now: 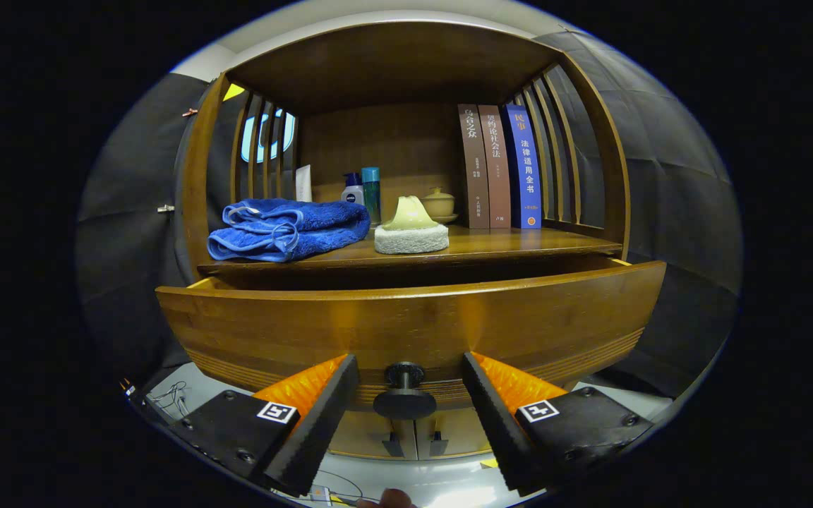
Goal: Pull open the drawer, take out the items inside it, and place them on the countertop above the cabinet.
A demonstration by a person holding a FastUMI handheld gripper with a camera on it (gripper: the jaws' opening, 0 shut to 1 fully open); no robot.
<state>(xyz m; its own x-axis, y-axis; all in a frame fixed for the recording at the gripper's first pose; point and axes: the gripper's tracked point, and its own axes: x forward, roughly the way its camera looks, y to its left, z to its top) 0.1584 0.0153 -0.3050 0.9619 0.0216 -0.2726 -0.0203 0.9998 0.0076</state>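
The drawer stands pulled partly out of the cabinet, and its front panel blocks the whole inside, so what it holds cannot be made out. Only a dark gap shows between the drawer's top rim and the countertop above it. Below the drawer, two cabinet doors are mostly hidden by the knob and fingers.

On the countertop, from left to right: a folded blue towel lies at the left front edge. Behind it, against the back wall, stand a white tube, a small white bottle with a dark cap and a teal bottle; their bases are hidden by the towel. Near the middle front edge sits a pale cone-shaped piece on a white pad. Just behind it is a small lidded cup on a saucer, partly hidden. Toward the back right stand three upright books, two brown and one blue, touching one another.

The hand-held gripper is wide open and grips nothing. Its fingers stand apart on either side of the drawer's dark round knob, which lies between them with clear space on both sides. At the very bottom a fingertip is cut off.
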